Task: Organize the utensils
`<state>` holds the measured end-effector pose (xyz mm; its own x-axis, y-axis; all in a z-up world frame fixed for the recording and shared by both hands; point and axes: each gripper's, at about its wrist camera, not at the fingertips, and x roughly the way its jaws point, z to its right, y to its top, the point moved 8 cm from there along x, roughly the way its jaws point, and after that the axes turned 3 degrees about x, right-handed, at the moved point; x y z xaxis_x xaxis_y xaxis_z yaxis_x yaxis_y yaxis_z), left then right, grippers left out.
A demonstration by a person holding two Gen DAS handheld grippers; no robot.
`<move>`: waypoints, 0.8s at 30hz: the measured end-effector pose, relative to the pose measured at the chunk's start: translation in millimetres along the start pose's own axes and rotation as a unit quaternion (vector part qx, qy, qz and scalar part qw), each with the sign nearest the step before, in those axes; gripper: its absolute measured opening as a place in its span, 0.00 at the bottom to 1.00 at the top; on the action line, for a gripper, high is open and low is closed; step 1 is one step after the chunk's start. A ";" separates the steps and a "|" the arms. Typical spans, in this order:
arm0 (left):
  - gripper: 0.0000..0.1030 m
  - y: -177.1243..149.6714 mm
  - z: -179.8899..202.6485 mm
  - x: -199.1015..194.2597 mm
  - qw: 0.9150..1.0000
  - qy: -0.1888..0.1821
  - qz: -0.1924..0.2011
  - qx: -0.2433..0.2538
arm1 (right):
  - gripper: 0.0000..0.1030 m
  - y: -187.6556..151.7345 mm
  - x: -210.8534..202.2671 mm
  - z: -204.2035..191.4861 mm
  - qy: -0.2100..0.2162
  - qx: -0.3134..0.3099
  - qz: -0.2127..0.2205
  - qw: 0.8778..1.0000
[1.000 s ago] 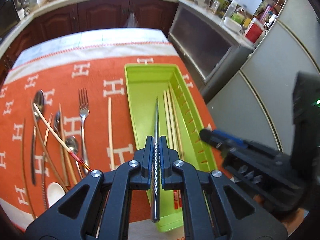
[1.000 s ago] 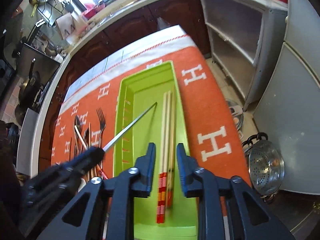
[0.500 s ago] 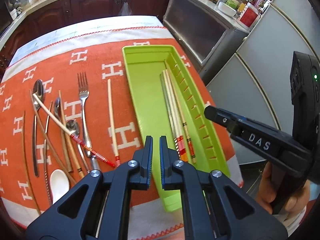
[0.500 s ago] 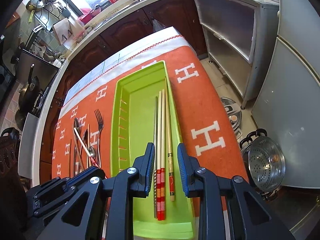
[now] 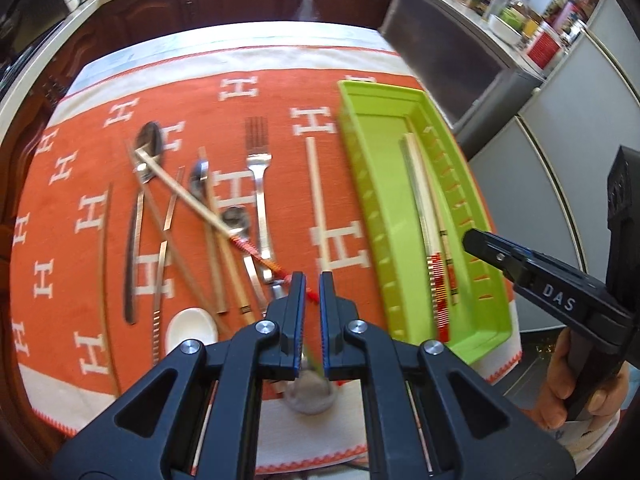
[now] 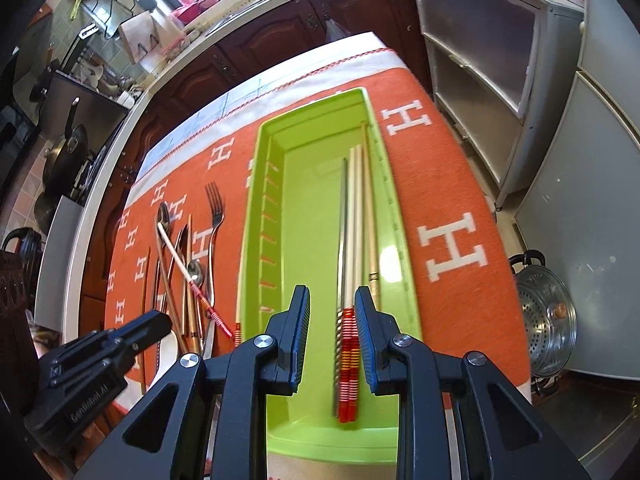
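— While my left gripper (image 5: 312, 280) points down at the orange cloth (image 5: 100, 160), what is under it?
— Loose cutlery. Its jaws are nearly together with only a thin slit between them, and nothing is in them. Just ahead of its tips lies a chopstick with a red-striped end (image 5: 192, 196), crossing the spoons (image 5: 150, 144). A fork (image 5: 258, 176) lies ahead, slightly to its left, and 1 pale chopstick (image 5: 318, 196) runs straight ahead beside the green tray (image 5: 360, 168).
— And my right gripper (image 6: 331, 298)?
— Its jaws stand partly apart, gripping nothing. It hangs over the near end of that tray. Between and below its fingers I see 1 metal chopstick (image 6: 342, 216) and 3 pale chopsticks (image 6: 358, 208) lying lengthwise along the tray's right wall. Their red-banded ends sit near its right fingertip; touching or not, I cannot tell.
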<state>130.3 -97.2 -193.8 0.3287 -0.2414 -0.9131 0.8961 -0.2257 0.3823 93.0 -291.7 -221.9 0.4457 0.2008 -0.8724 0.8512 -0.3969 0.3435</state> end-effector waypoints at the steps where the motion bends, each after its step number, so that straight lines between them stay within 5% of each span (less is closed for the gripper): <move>1: 0.04 -0.9 -8.1 -1.8 1.000 0.004 0.000 -0.006 | 0.22 -0.9 1.0 -3.7 0.000 -0.004 -0.001 1.000; 24: 0.04 -38.3 -177.7 -16.1 0.990 0.092 0.005 -0.109 | 0.22 -13.9 22.5 -169.0 0.025 -0.155 -0.002 0.988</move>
<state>143.7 83.0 -219.1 0.3691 -0.0622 -0.9273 0.9288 -0.0103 0.3704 138.1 -130.3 -187.6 0.4489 0.2480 -0.8585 0.8934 -0.1047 0.4369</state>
